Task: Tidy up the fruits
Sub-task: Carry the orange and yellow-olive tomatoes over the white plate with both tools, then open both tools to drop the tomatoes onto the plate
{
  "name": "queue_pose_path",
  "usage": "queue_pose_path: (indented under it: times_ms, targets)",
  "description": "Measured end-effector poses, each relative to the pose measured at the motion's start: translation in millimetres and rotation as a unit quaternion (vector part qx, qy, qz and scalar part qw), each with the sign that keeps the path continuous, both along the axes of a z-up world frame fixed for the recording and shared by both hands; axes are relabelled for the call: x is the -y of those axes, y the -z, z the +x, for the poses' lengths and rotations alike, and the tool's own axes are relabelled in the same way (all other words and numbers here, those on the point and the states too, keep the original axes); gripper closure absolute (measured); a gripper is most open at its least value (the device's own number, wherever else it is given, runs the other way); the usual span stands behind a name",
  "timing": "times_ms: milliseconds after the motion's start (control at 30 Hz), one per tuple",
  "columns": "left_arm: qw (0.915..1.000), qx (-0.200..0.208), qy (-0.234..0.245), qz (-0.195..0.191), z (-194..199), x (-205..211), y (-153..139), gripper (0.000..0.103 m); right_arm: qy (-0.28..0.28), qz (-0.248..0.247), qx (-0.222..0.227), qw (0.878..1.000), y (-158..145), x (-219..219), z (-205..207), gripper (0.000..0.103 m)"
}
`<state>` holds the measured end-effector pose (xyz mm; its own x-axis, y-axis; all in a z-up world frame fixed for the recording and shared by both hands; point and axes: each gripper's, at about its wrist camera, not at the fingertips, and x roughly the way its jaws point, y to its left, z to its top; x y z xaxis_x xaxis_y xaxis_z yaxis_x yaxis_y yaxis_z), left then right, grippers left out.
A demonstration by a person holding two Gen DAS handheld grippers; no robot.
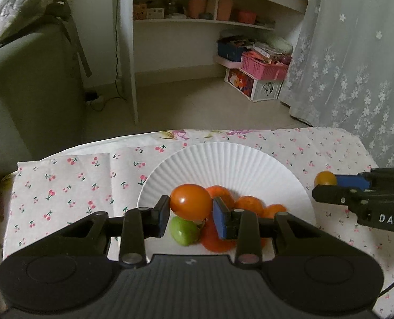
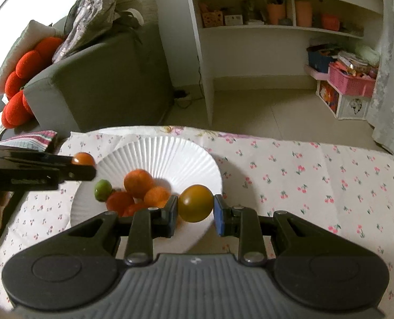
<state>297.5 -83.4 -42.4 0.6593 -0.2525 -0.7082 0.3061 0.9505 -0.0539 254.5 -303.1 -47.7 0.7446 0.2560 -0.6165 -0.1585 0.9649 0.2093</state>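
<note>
Both grippers carry fruit to the paper plate [image 1: 223,156]: the left gripper [image 1: 191,212] clamps an orange tomato [image 1: 191,201] above it, the right gripper [image 2: 195,212] a yellowish tomato [image 2: 195,203] at its right rim. Next: lower, open the jaws.

Soft, dim daylight in both views; brightest at the right-wrist view's upper-left corner; fisheye bends the shelf [image 1: 197,21] lines; dark vignetted corners; background slightly blurred.
</note>
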Motion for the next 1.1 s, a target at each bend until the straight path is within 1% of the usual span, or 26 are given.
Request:
queue_pose_path:
  times_ms: [100,233,300,500,667,700,733,833,900,967,1000,1100]
  targets:
    - [0.9999,-0.011,0.001,0.005,5.9,1.2,8.2,0.095,-0.001,0.005,-0.002,1.000,4.4,-2.0,7.0,0.078]
    - [0.9997,-0.025,0.000,-0.006,11.7,-2.5,16.8,0.095,-0.003,0.001,-0.011,1.000,14.7,-5.3,13.7,0.078]
    - [0.9997,-0.025,0.000,0.000,14.8,-0.6,18.7,0.095,-0.004,0.004,-0.012,1.000,16.4,-5.2,15.7,0.078]
    - [0.9997,-0.025,0.002,-0.001,18.7,0.4,20.1,0.095,-0.004,-0.005,-0.016,1.000,22.6,-9.7,22.2,0.078]
    - [0.9992,-0.035,0.008,-0.017,19.2,-2.2,20.7,0.094,0.003,0.000,-0.015,1.000,22.4,-11.7,22.6,0.077]
    - [0.9992,-0.032,0.009,-0.020,18.2,-2.7,19.5,0.091,0.007,0.002,-0.013,1.000,21.7,-11.1,21.9,0.075]
    - [0.9992,-0.031,0.010,-0.023,17.2,-3.6,18.0,0.087,0.011,0.005,-0.011,1.000,20.2,-9.7,20.0,0.074]
    - [0.9989,-0.030,0.005,-0.036,11.3,-10.3,11.8,0.085,0.016,0.009,-0.008,1.000,15.4,-6.5,14.8,0.073]
    - [0.9976,-0.028,-0.001,-0.063,3.6,-19.7,4.3,0.085,0.018,0.008,-0.005,1.000,11.8,-3.6,10.0,0.073]
    - [0.9950,-0.029,-0.017,-0.094,-4.9,-31.2,-4.8,0.085,0.023,0.002,-0.007,1.000,7.0,-0.1,5.9,0.073]
    - [0.9939,-0.027,-0.025,-0.104,-10.7,-37.2,-10.8,0.084,0.025,0.001,-0.007,1.000,4.6,1.1,5.0,0.073]
    - [0.9937,-0.011,-0.050,-0.100,-27.2,-46.5,-26.8,0.079,0.033,0.001,-0.005,0.999,-7.2,6.2,-3.4,0.072]
